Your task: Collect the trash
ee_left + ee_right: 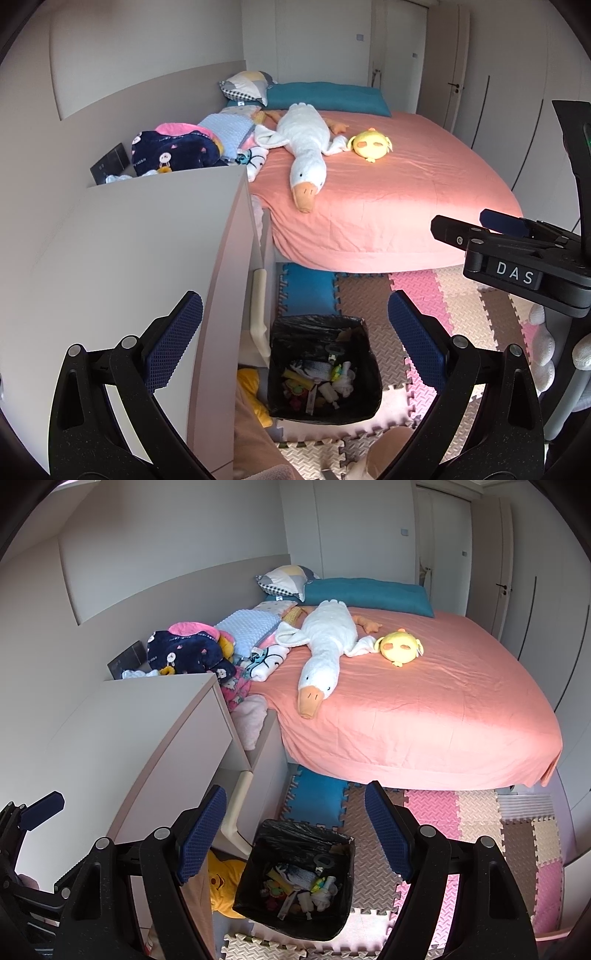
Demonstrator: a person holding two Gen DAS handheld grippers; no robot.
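Left wrist view: the left tongs (295, 339) are spread wide and hold nothing. A trash bin (323, 369) lined with a black bag stands on the foam floor mat (424, 295), seen in the gap between the two blue pads and below them. Mixed trash (317, 380) lies in the bottom of the bin. A pale cabinet (147, 258) stands just beside the bin on its left. The right tongs (480, 232) show at the right edge of this view, their own spread not clear from here.

Right wrist view: the right tongs (295, 819) are likewise wide apart and empty, with the bin (295, 878) framed between and beneath the pads. The left tongs (40, 808) enter at the far left edge.

Beyond the bin, a bed (443, 720) with a pink sheet carries a white goose plush (325, 642) and a yellow plush (400, 646), both well apart from the bin.
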